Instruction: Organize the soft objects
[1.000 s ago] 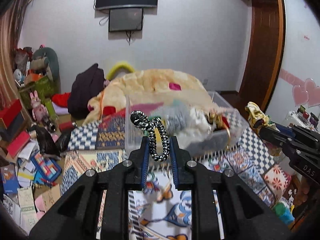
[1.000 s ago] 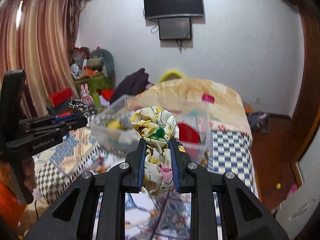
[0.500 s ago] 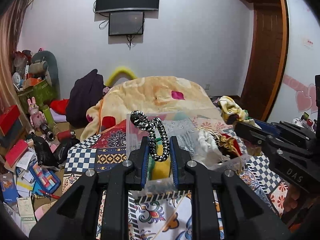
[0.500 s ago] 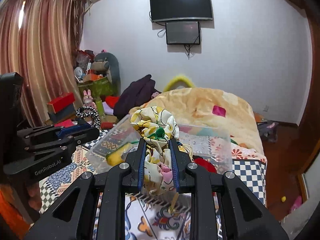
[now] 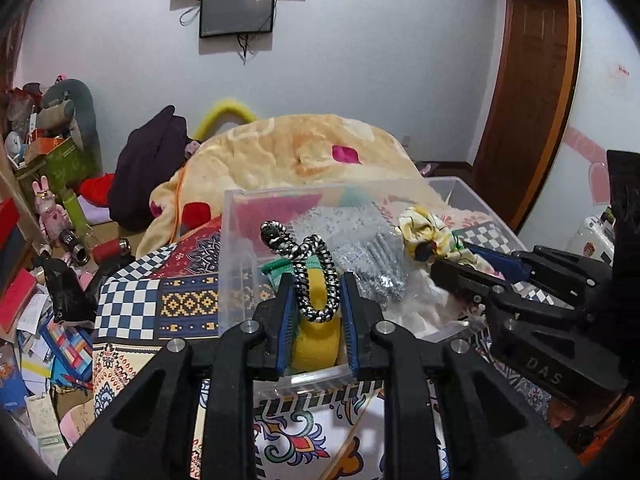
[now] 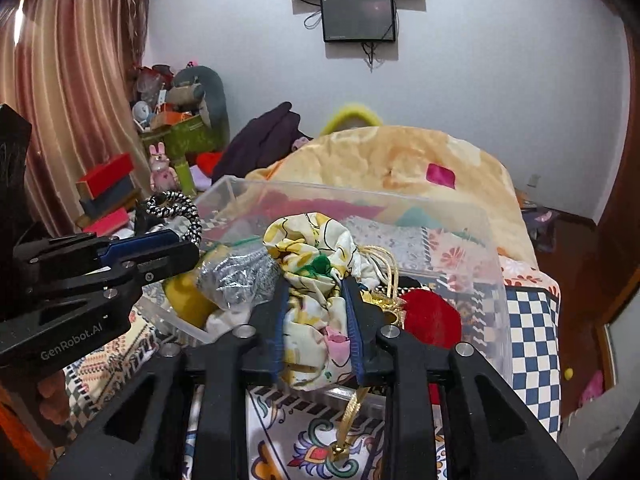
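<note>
Here both tongs, opening, hold hair ties (image 5: 316, 280) over the crowded clear box (image 5: 236, 248).

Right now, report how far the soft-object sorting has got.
Done: the clear bin already holds silver fabric and a yellow item. In hand: left tool opening around the braided tie; right tool opening around the floral scrunchie. Left: drop both.

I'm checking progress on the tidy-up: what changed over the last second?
Both grippers closed in on the clear plastic bin and now hang over it. The left gripper with the black-and-white hair tie and the right gripper with the floral scrunchie are opening. Neither item has dropped; bin contents unchanged.
</note>
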Demonstrator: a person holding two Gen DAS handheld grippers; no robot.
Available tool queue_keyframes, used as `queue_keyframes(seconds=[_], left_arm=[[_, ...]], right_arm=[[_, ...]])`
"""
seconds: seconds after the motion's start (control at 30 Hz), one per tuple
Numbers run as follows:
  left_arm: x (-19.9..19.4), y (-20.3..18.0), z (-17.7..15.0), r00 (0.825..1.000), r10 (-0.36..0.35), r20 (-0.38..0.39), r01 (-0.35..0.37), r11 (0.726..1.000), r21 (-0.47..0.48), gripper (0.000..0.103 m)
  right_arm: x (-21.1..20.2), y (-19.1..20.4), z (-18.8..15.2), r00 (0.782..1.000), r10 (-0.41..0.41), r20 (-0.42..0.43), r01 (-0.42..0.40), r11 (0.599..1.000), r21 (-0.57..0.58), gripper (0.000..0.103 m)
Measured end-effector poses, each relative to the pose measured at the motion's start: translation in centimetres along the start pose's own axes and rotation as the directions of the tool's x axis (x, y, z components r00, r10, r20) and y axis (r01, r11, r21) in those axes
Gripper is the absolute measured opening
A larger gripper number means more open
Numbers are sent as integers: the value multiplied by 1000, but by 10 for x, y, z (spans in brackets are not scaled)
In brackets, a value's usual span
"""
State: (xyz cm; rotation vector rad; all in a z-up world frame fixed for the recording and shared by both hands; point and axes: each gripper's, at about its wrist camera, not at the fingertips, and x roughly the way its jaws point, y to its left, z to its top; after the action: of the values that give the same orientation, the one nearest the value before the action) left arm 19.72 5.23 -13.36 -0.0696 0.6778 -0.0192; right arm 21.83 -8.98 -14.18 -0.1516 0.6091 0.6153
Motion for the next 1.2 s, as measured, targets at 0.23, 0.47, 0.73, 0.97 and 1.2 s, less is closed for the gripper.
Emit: queue_keyframes(seconds=[0.23,0.47,0.73,0.97,1.2], left_arm=[[-2,0,-3,1000,-18,-20,17,1000,-8,39],[-28,1,-2,999,-37,18,37,999,-13,39],[-89,-6,14,986,-73,151,77,997,-19,39],[-151,-16,27,957,-77,281,80,997,3,59],[-198,-28,28,926,-62,373,55,998,28,82]], right_arm=[[-10,0,1,1000,-15,11,15,1000,-11,51],[-34,-3,8,998,-20,68,21,1000,-14,54],[-84,-11,21,984,-14,179,11,1000,16,54],[-132,-6,30,960,-14,281,12,1000,8,68],[-171,4,35,930,-14,368,14,1000,3,79]])
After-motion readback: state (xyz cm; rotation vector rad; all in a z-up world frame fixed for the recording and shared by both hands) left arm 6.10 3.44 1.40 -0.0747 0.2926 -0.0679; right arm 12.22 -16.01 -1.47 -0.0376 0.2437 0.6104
